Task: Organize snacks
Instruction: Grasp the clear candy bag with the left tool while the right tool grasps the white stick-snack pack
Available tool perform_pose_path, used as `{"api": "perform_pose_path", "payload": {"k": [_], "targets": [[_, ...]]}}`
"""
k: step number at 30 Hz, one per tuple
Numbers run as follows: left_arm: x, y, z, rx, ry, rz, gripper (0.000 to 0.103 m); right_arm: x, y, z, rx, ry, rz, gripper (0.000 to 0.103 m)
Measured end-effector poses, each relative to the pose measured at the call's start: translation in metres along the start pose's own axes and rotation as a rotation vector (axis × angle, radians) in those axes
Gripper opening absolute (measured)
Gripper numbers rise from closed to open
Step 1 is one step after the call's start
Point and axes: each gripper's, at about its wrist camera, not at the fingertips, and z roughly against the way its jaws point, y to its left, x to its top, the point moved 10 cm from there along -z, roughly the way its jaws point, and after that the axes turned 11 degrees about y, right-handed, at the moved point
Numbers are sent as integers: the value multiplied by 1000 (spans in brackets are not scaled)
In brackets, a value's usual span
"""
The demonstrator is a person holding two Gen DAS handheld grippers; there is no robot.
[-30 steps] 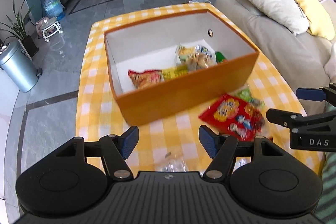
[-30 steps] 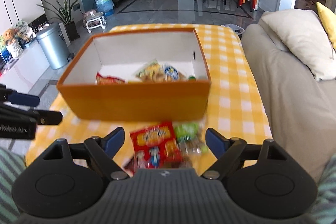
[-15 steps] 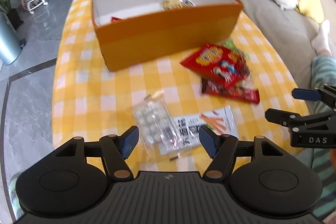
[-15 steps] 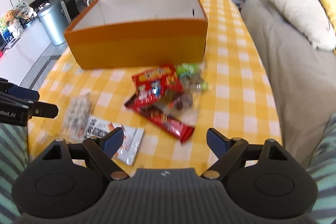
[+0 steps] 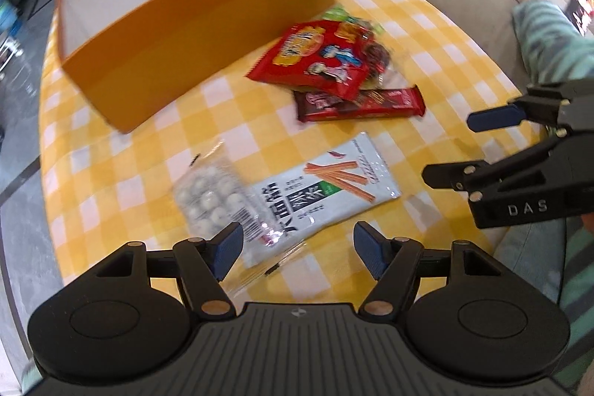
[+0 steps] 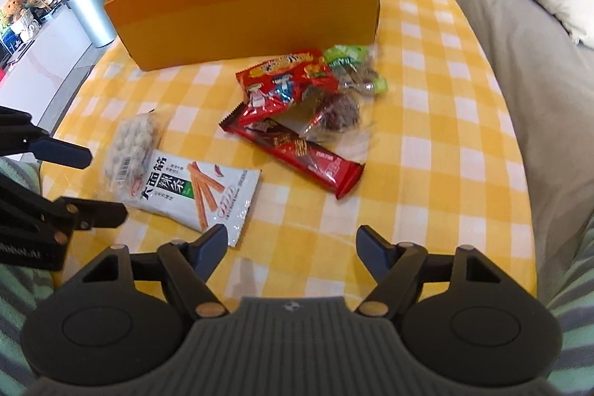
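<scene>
Snacks lie loose on a yellow checked tablecloth [image 6: 427, 151] in front of an orange box [image 6: 252, 21]: a white packet printed with orange sticks [image 6: 200, 197], a clear bag of pale round balls [image 6: 133, 143] overlapping its left end, a red wrapped bar [image 6: 297, 154] and a red pouch [image 6: 282, 80] resting on the bar. Left gripper [image 5: 297, 245] hovers low over the white packet, jaws apart. Right gripper [image 6: 291, 244] hangs over bare cloth beside that packet, jaws apart, empty.

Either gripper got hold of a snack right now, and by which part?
Nothing is held. The left gripper and right gripper are both open, with the white spicy-strip packet lying free on the table.
</scene>
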Motion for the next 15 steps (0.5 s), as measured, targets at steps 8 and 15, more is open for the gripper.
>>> {"api": "perform_pose_path", "payload": {"k": [8,15], "targets": [[5,-3,-23,75,34,-68,82,3,1,-10,10,25,5,69],[3,15,-33,148,69,-7,82,-1,26,-24,15,66,130,69]]}}
